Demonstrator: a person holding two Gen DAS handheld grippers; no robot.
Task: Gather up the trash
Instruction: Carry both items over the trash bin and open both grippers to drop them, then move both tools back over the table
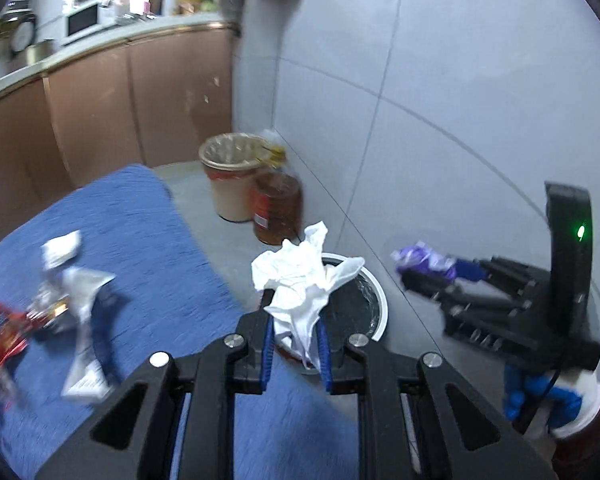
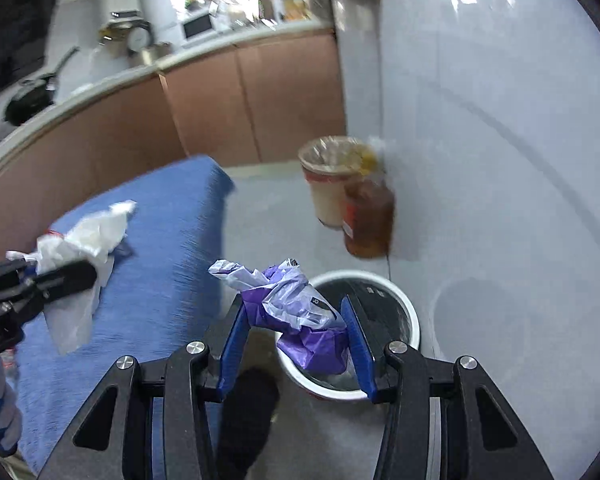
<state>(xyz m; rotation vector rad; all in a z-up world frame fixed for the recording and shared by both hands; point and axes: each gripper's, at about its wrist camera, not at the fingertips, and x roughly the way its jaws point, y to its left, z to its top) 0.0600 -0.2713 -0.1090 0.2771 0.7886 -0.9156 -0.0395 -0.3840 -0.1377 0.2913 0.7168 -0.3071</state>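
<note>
White round bin (image 2: 410, 312), black liner, below both grippers (contents unclear). Left gripper (image 1: 296, 350) pinches crumpled white plastic (image 1: 300, 280); right gripper (image 2: 296, 344) clamps crinkled purple bag (image 2: 300, 316).

Home kitchen. Countertop (image 1: 100, 46) runs along the back with brown cabinet doors (image 1: 140, 108) under it; white microwave (image 1: 83, 21), round dial scale (image 1: 22, 36) and a metal pot (image 1: 40, 51) sit on top. Right wrist view adds a black frying pan (image 2: 32, 96). Grey tiled wall (image 1: 440, 80), big oil bottle (image 1: 278, 208) and lined bin (image 1: 230, 176) on the floor.
</note>
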